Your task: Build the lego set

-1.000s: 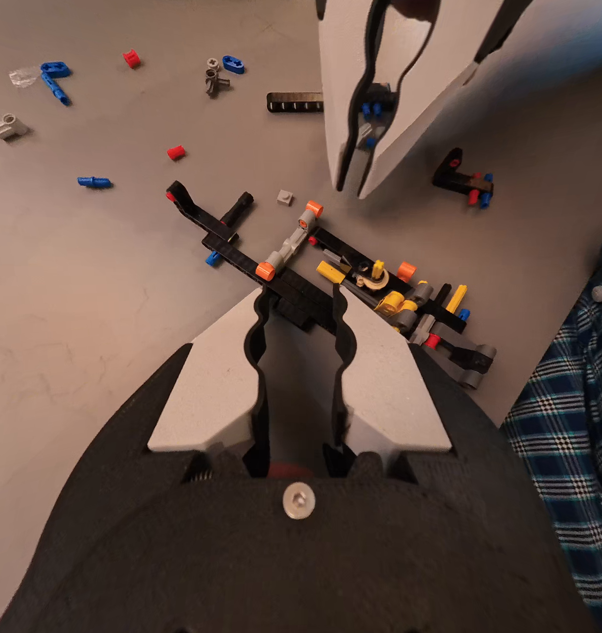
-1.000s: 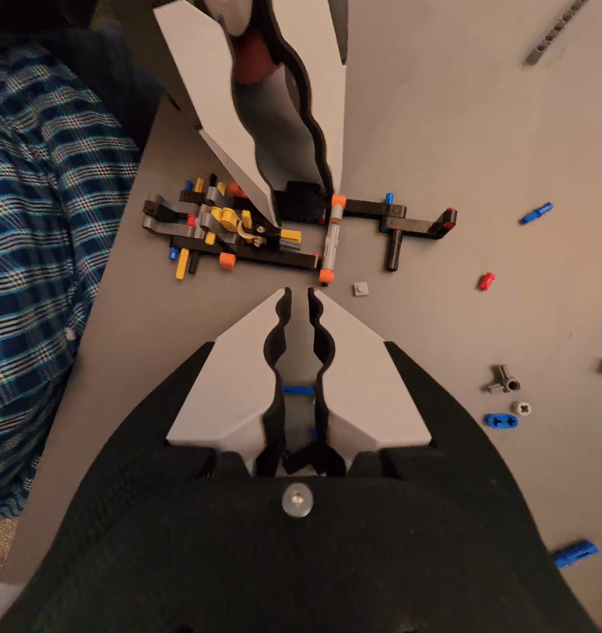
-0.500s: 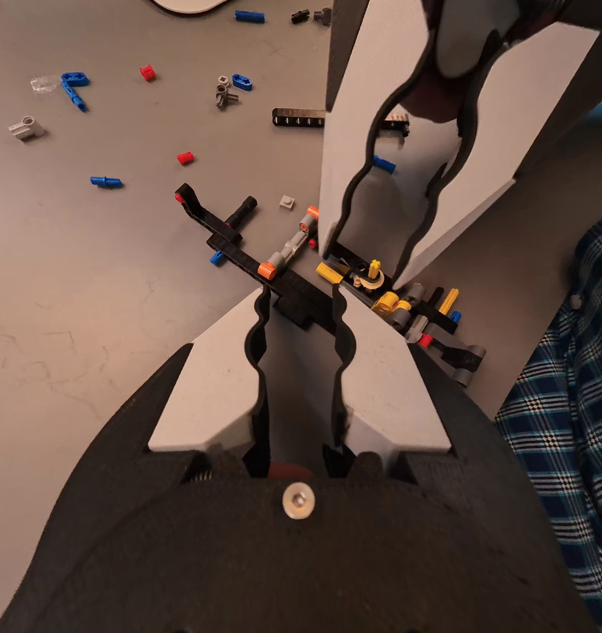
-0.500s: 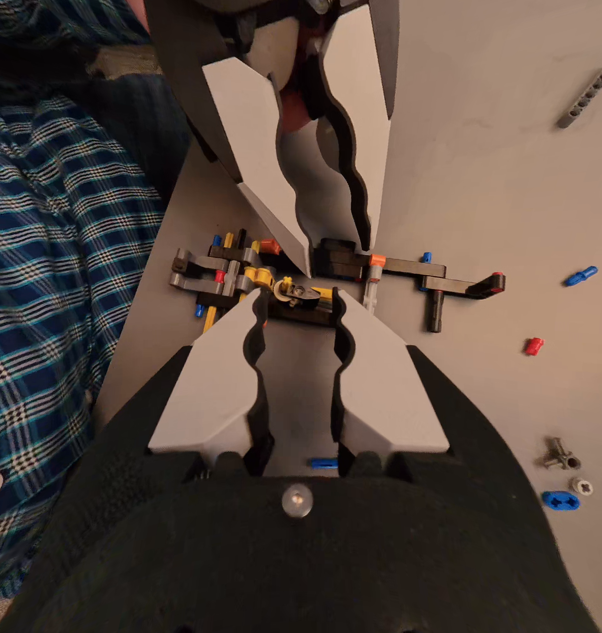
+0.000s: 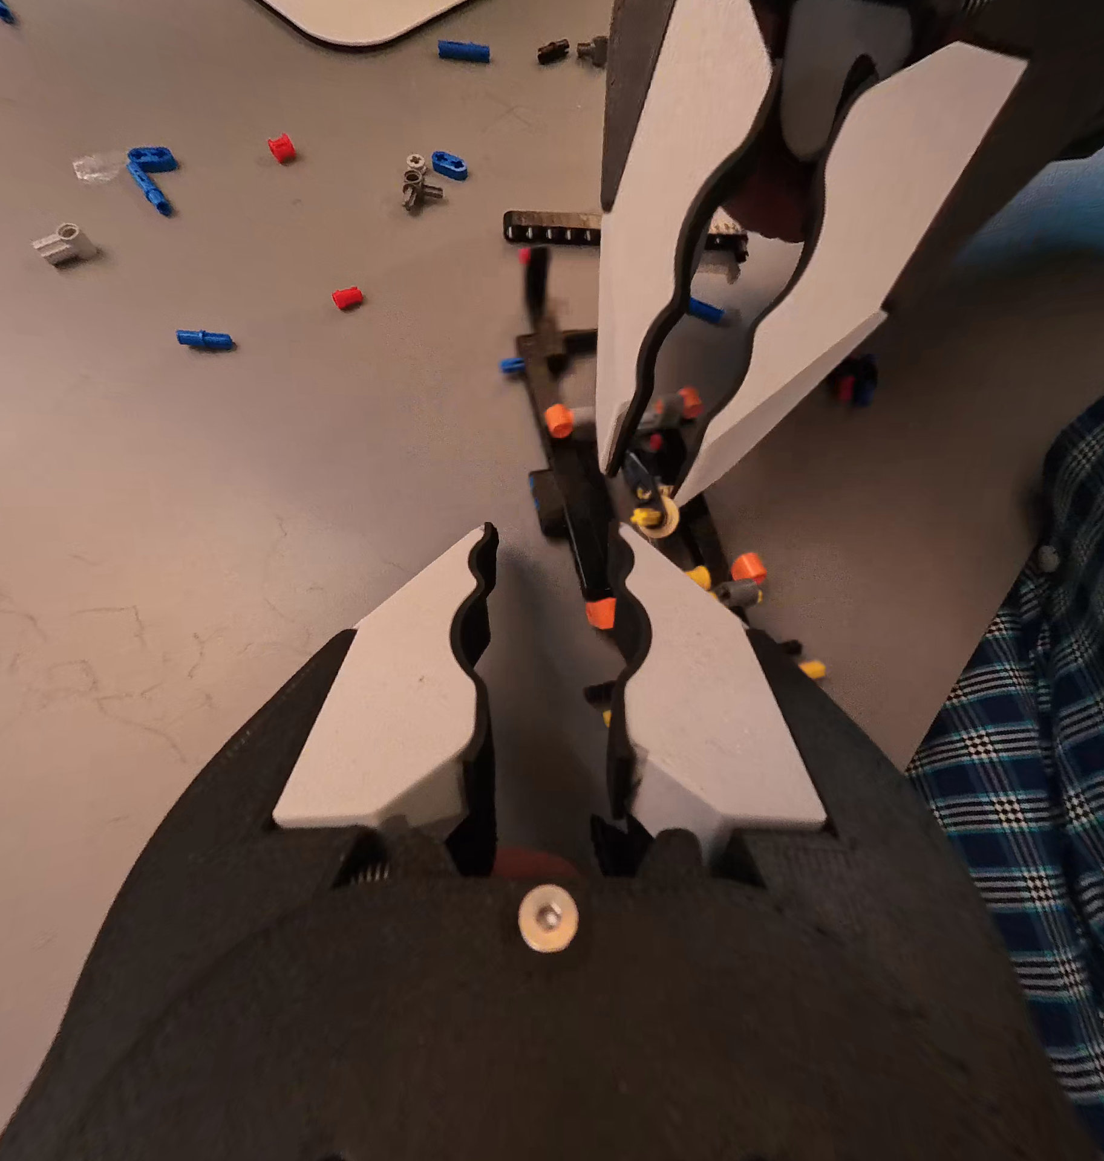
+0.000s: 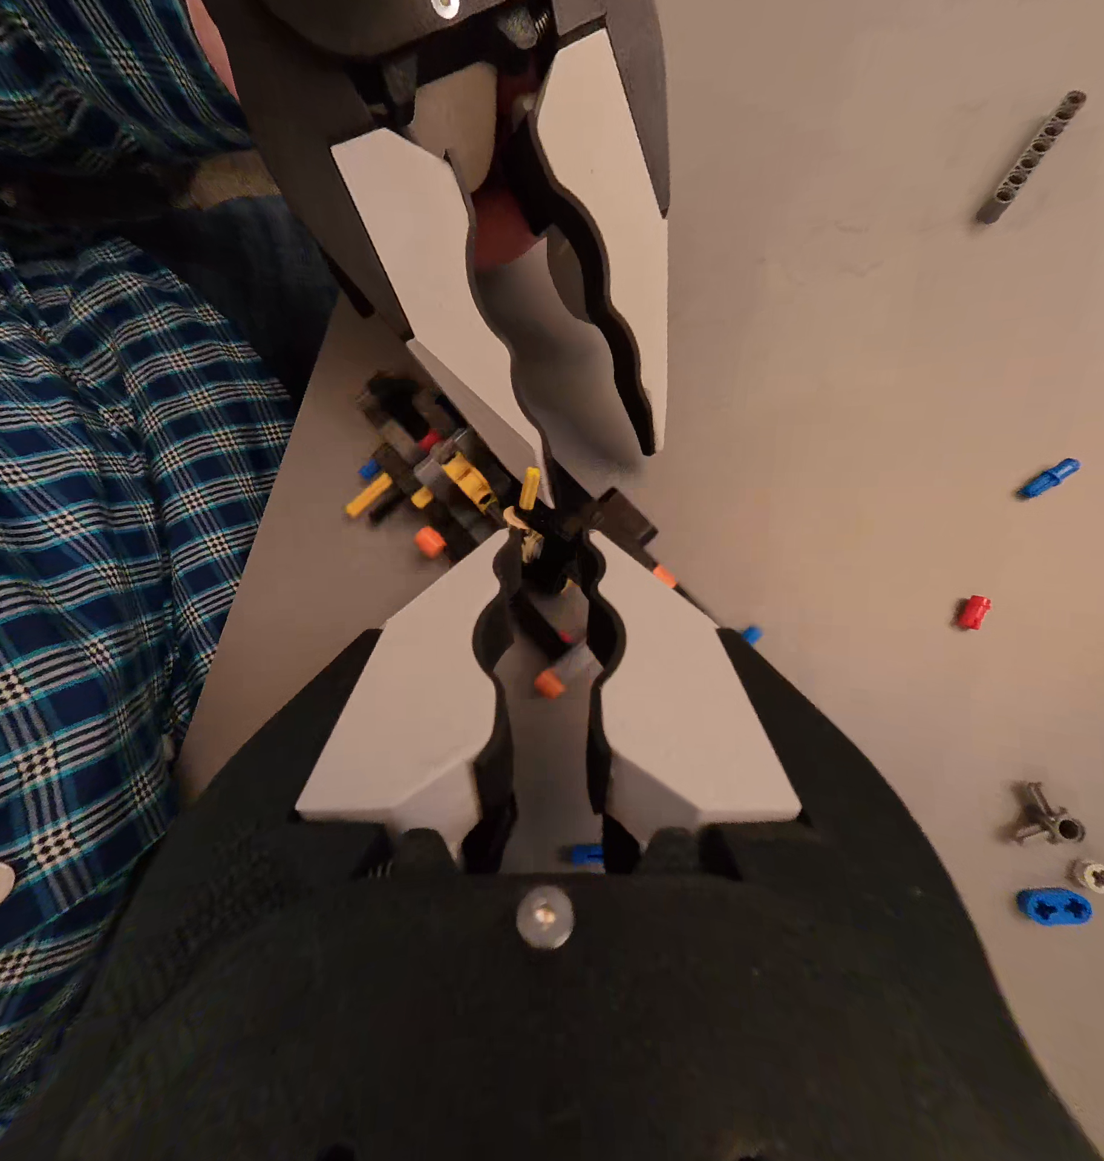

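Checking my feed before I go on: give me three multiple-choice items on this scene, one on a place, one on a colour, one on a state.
1. Where does the long grey holed beam lie in the right wrist view?
A upper right, apart from the lego assembly
B between the jaws
C lower left corner
2. What colour is the oval link beside the small grey bush?
A red
B blue
C yellow
3. How does the left gripper stand?
A shut on a pin
B open
C out of view
Answers: 1 A, it lies alone there; 2 B, it is plainly blue; 3 B, its jaws stand apart, gripping nothing.
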`<state>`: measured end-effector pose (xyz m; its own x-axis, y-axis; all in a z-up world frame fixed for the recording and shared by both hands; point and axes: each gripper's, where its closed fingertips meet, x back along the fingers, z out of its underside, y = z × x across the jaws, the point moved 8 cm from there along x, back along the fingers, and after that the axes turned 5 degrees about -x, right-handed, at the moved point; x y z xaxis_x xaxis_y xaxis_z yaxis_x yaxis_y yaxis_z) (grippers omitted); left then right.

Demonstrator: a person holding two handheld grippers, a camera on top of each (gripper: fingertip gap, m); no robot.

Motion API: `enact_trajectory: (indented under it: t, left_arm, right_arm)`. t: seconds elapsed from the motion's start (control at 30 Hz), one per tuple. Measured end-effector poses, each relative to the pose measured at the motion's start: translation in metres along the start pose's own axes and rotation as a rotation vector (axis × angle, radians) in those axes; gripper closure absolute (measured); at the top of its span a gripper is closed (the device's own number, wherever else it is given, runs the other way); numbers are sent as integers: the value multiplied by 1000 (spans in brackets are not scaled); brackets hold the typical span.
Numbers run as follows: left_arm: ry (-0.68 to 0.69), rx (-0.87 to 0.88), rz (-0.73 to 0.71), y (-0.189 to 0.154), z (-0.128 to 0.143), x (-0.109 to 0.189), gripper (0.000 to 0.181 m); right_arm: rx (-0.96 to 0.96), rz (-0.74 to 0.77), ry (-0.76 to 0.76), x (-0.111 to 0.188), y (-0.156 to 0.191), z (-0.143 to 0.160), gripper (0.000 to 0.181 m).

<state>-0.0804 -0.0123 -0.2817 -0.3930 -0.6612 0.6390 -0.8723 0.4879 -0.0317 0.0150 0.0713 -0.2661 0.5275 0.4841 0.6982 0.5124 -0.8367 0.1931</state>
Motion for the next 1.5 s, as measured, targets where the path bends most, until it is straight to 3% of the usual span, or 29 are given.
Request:
enact_trajectory:
  t: [0.03, 0.47, 1.1, 1.5]
  left_arm:
    - [1, 0, 0, 0, 0, 0, 147]
    - [-1, 7, -11, 1, 1, 3, 148]
    - [-6, 3, 0, -1, 3, 5, 148]
    - [-19, 8, 6, 0, 2, 6, 149]
  right_arm:
    - [-1, 1, 5, 0, -1, 1, 166]
    - [34, -62, 12, 16, -7, 3, 164]
    - [242, -166, 158, 1, -20, -2, 148]
    - [263, -202, 116, 0, -21, -2, 156]
